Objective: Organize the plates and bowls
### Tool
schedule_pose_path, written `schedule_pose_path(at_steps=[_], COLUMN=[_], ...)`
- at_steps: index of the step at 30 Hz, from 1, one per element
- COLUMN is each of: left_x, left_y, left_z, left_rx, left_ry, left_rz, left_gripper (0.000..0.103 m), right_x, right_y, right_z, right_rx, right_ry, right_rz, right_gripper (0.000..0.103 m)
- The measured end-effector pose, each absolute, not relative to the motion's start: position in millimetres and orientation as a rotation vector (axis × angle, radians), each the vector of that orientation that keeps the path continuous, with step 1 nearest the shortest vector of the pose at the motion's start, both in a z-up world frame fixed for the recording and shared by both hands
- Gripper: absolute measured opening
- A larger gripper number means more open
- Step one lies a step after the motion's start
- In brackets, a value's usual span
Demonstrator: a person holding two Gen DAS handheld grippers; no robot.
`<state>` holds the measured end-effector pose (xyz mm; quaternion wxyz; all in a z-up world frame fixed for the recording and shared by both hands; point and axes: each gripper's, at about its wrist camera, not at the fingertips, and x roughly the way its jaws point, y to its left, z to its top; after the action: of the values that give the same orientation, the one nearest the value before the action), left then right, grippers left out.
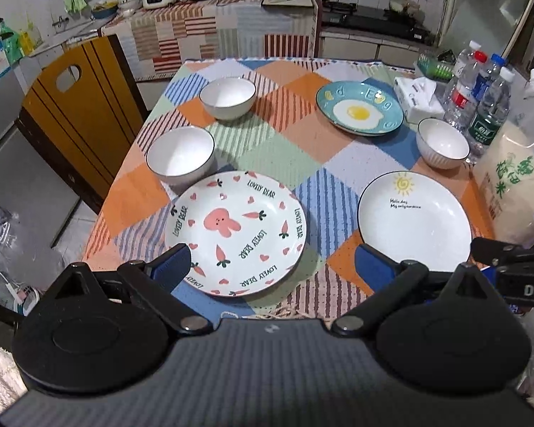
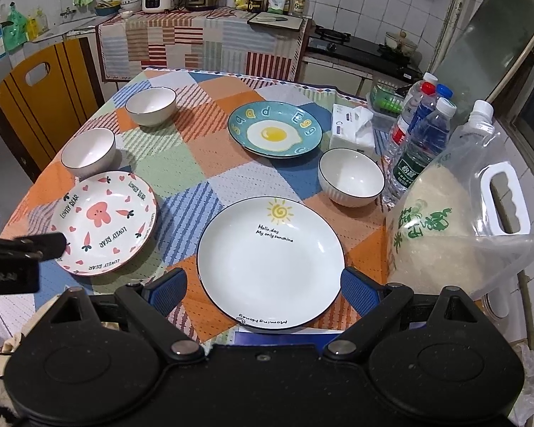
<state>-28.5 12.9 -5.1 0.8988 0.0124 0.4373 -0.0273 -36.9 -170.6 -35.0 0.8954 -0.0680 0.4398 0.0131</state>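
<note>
Nothing stacked or grouped yet; by the look of the layout the task is at its very start.

Left wrist view: left gripper (image 1: 272, 263) hovers low at the near edge of the table, jaws spread wide and empty, blue pads either side of the near rim of the bunny-and-carrot plate (image 1: 235, 233), not touching it as far as can be told. That plate sits centre-lower frame on the checked tablecloth (image 1: 288, 142). Just beyond it to the left, a white bowl (image 1: 180, 155) stands close to the plate's rim. A second white bowl (image 1: 228, 97) stands further up, left of centre. The teal fried-egg plate (image 1: 359, 108) lies upper right. A ribbed white bowl (image 1: 442, 147) stands right of centre, near the water bottles (image 1: 480, 96). The sun plate (image 1: 414, 220) lies lower right.

Right wrist view: right gripper (image 2: 263, 290) also spread and holding nothing, its pads flanking the near part of the sun plate, which fills centre-lower frame. A bag of rice (image 2: 441, 227) crowds the right edge; a tissue box (image 2: 352, 130) sits beside the egg plate.

Count: three plates, three bowls, all separate, all upright, all empty. Judged remaining: everything — plates to be gathered into one pile, bowls nested into another. Each gripper seems lined up on its nearest plate, so a plate looks like the first pick.
</note>
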Motion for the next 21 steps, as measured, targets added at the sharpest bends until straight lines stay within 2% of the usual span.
schedule_pose_path(at_steps=[12,18,21], left_x=[-37.3,-18.6,1.9], left_y=[5.9,-4.7,-15.0], left_z=[4.9,8.2,-4.2], left_rx=[0.034,0.082,0.125], left_ry=[0.856,0.861,0.899], left_rz=[-0.144,-0.253,-0.321], left_gripper=[0.1,0.102,0.102], right_x=[-39.5,-41.1,-30.0], right_y=[-179.1,-187.1,-199.1], right_z=[-39.3,-34.1,-48.4], right_rx=[-0.066,-0.11,-0.176], right_ry=[0.916,0.745,0.712], right_rz=[0.06,0.149,0.192], right_gripper=[0.095,0.095,0.095])
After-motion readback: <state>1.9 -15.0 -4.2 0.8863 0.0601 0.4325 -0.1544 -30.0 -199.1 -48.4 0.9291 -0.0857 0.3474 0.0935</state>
